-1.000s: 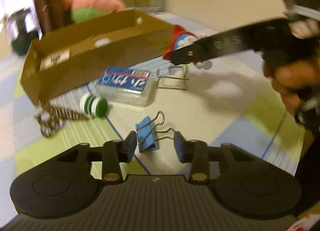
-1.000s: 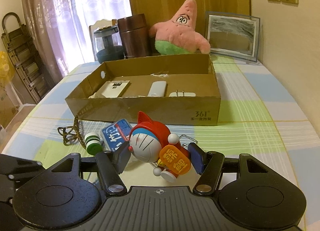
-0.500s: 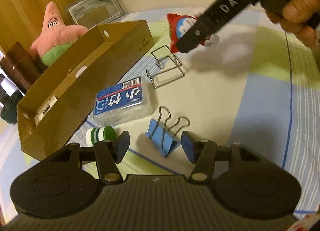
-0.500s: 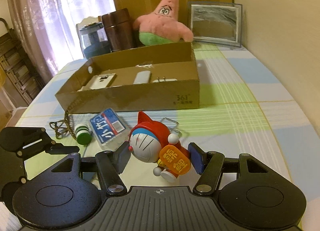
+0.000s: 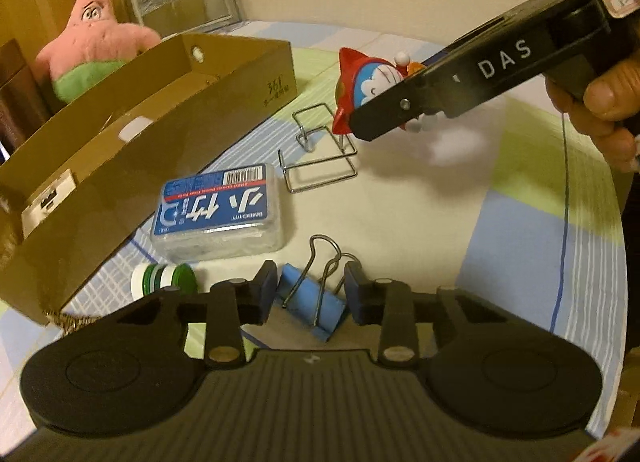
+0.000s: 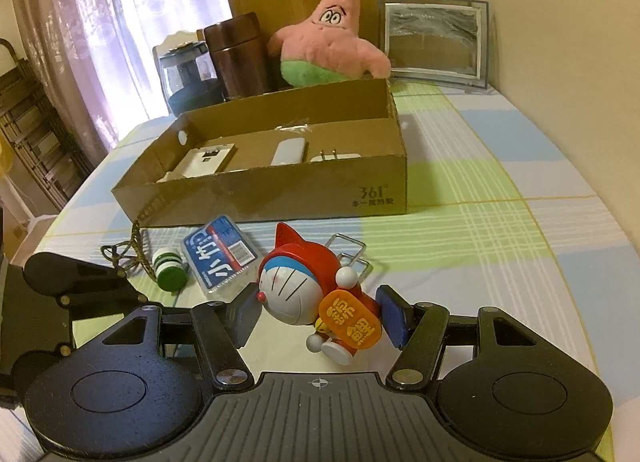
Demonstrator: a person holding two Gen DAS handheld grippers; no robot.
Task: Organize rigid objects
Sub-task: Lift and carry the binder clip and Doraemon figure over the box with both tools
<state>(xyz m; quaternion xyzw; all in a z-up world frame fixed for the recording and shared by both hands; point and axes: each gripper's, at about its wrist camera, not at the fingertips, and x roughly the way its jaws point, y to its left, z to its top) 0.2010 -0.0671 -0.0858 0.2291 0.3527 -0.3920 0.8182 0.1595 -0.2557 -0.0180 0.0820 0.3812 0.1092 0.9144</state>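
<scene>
The left gripper point(image 5: 310, 294) is closing its jaws around a blue binder clip point(image 5: 310, 308) lying on the tablecloth point(image 5: 400, 213); whether the pads touch it yet cannot be told. The right gripper point(image 6: 318, 316), partly open, clamps a red and blue cat figurine point(image 6: 304, 286) carrying an orange sign with yellow characters. That gripper's arm reads "DAS". A clear plastic case point(image 5: 218, 209) with a blue label lies beside a cardboard box point(image 6: 280, 185) printed "361°". The checked cloth is green, blue and white; a pink starfish plush point(image 6: 328, 41) sits behind, near curtains.
</scene>
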